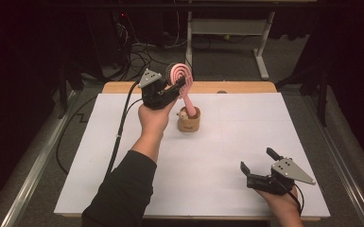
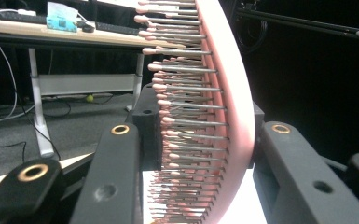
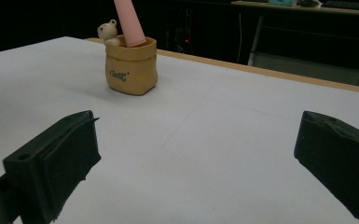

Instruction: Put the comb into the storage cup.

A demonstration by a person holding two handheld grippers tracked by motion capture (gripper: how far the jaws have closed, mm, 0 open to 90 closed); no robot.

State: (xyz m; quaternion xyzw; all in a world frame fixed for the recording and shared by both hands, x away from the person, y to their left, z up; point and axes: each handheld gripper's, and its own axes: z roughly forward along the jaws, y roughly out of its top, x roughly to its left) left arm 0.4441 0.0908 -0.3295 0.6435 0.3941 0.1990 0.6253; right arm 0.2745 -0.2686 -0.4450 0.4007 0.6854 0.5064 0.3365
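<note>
A pink hairbrush (image 1: 181, 80) stands with its handle (image 3: 128, 21) down in a small tan pot (image 1: 189, 122) with a little bear figure (image 3: 106, 31) on its rim. My left gripper (image 1: 176, 85) is shut on the brush's round head, above the pot. Seen from the left gripper view, the bristles (image 2: 186, 121) and pink back (image 2: 235, 107) sit between the two black jaws. My right gripper (image 1: 259, 161) rests open near the table's front right, with nothing between its fingers (image 3: 56, 158).
A white sheet (image 1: 217, 156) covers the wooden table (image 1: 236, 87). A black cable (image 1: 120, 127) trails from the left gripper across the table's left side. Beyond the table stand a desk frame (image 1: 260, 42) and floor cables (image 1: 142, 52).
</note>
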